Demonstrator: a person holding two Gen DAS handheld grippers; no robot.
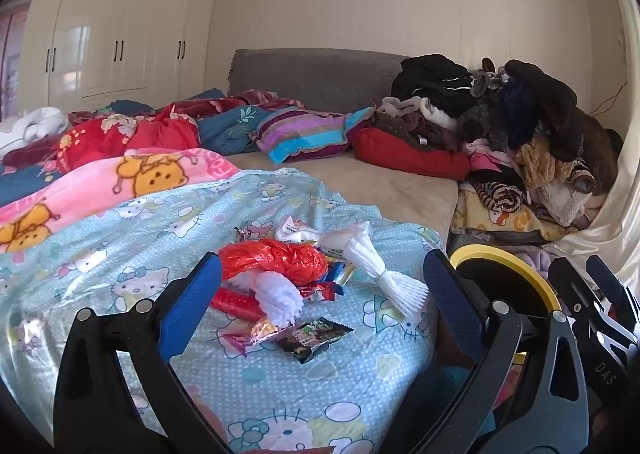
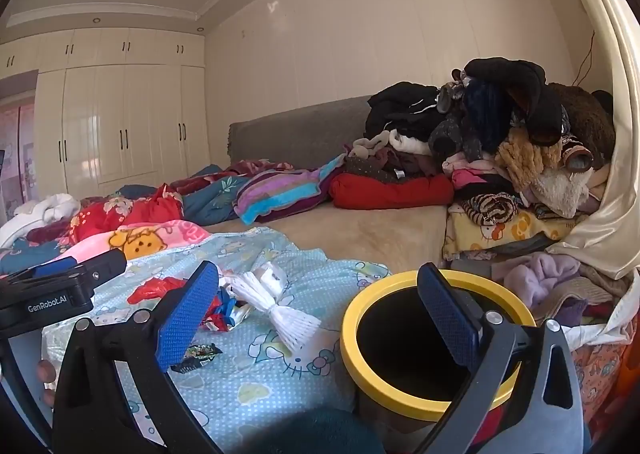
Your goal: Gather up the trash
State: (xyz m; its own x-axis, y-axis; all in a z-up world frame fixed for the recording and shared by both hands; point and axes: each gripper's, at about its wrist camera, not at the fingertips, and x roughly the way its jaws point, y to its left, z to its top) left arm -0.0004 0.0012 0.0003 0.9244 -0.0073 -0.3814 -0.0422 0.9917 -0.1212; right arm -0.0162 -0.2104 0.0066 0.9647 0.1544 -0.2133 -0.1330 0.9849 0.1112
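Note:
A heap of trash lies on the light blue cartoon-cat sheet (image 1: 120, 254): a crumpled red plastic bag (image 1: 276, 258), two white foam nets (image 1: 376, 274), a red wrapper (image 1: 232, 300) and a dark snack wrapper (image 1: 314, 336). My left gripper (image 1: 320, 298) hovers just short of the heap, open and holding nothing. The right gripper (image 2: 318, 316) is also open and holds nothing, with its right finger over the black bin with a yellow rim (image 2: 350, 338). From the right wrist, the foam net (image 2: 276, 314), red bag (image 2: 156, 288) and dark wrapper (image 2: 198, 356) lie left of the bin.
Bright blankets (image 1: 132, 174) and a striped pillow (image 1: 300, 134) cover the bed's left and back. A tall heap of clothes (image 2: 500, 142) fills the right side behind the bin. The left gripper (image 2: 108, 262) shows at the left edge, with a person's fingers (image 2: 46, 374) below.

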